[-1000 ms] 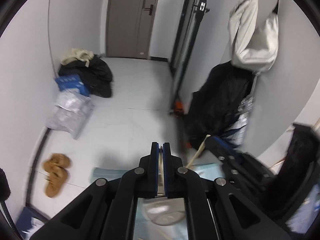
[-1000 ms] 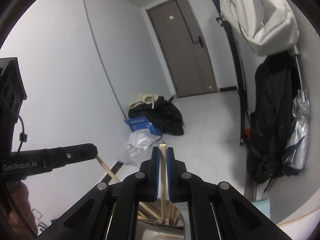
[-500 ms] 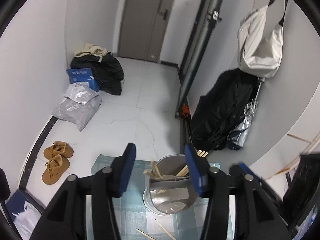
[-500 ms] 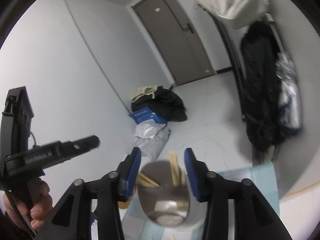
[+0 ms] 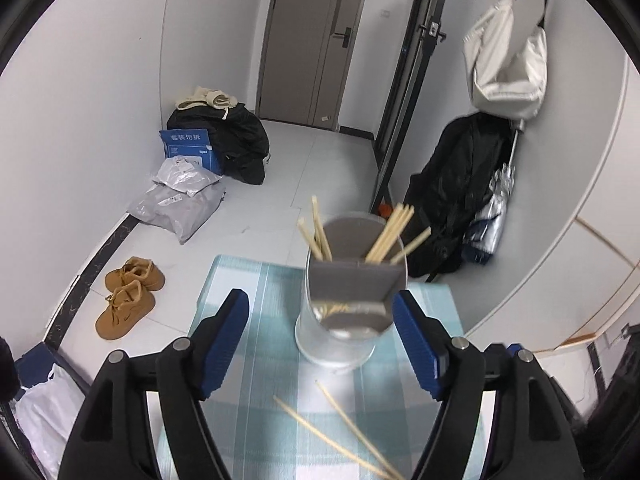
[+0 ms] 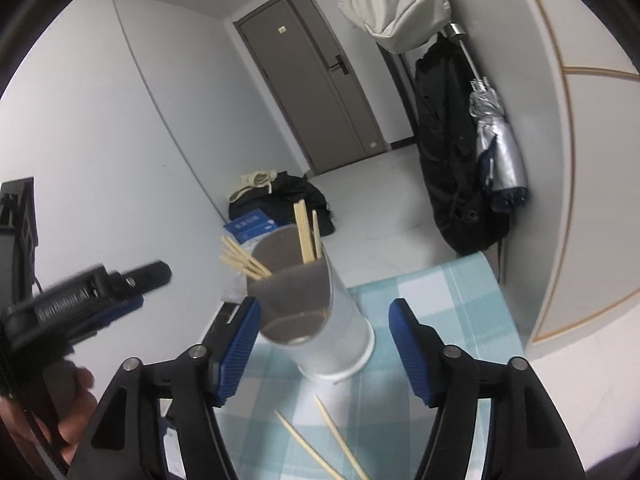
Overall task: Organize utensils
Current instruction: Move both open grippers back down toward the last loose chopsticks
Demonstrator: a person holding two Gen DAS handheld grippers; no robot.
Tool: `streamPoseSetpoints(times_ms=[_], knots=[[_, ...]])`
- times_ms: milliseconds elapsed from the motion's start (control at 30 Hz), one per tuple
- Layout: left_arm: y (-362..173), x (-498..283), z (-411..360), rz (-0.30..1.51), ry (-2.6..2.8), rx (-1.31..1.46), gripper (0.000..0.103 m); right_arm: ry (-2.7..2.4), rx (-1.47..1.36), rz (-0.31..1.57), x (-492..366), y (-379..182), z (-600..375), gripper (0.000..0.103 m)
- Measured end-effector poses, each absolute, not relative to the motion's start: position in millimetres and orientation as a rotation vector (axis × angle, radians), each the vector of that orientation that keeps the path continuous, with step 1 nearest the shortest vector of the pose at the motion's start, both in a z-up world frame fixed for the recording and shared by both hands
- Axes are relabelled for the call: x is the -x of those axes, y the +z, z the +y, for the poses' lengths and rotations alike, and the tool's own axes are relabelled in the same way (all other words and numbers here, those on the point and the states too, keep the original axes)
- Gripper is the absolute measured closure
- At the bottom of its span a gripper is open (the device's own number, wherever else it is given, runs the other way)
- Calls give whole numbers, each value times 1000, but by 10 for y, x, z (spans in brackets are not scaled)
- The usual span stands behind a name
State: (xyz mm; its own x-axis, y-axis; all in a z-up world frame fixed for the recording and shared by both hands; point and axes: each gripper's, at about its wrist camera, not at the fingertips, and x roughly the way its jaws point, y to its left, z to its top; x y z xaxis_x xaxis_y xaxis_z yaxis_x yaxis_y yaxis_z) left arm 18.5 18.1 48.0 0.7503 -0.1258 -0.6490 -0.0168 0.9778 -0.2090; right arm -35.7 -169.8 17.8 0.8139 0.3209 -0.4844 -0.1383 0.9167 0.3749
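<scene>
A metal utensil holder (image 5: 340,332) (image 6: 332,340) stands on the checked teal tablecloth (image 5: 256,364) (image 6: 444,312). Several wooden chopsticks (image 5: 390,236) (image 6: 304,236) stick up out of its divided compartments. Two loose chopsticks (image 5: 340,436) (image 6: 320,440) lie on the cloth in front of it. My left gripper (image 5: 320,340) hovers before the holder, its jaws opening with nothing pressed between the pads. My right gripper (image 6: 324,344) is likewise opening and empty, the holder showing beyond its blue fingers (image 6: 236,344). The left gripper (image 6: 100,292) and the hand holding it show at the left of the right wrist view.
The cloth's far edge drops off to a white tiled floor with brown shoes (image 5: 128,296), grey parcels (image 5: 180,204) and a black bag (image 5: 236,144). A black backpack (image 5: 460,196) (image 6: 452,160) and a folded umbrella (image 6: 500,140) lean at the right wall.
Both grippers were shut on chopsticks a second ago; both have let go and spread their jaws. The chopsticks now stand in the holder, and both grippers have pulled back from it.
</scene>
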Motion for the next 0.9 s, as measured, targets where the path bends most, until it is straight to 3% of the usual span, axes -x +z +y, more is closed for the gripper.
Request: streamPoseSetpoints(times_ms=[200,900], knots=[[216,-5,179,739,-32,197,25,241,-316,597,594,-15,-1659,31],[-374,183,202,805,17,207,25,269,-264,695,727,-502,-1670,29]])
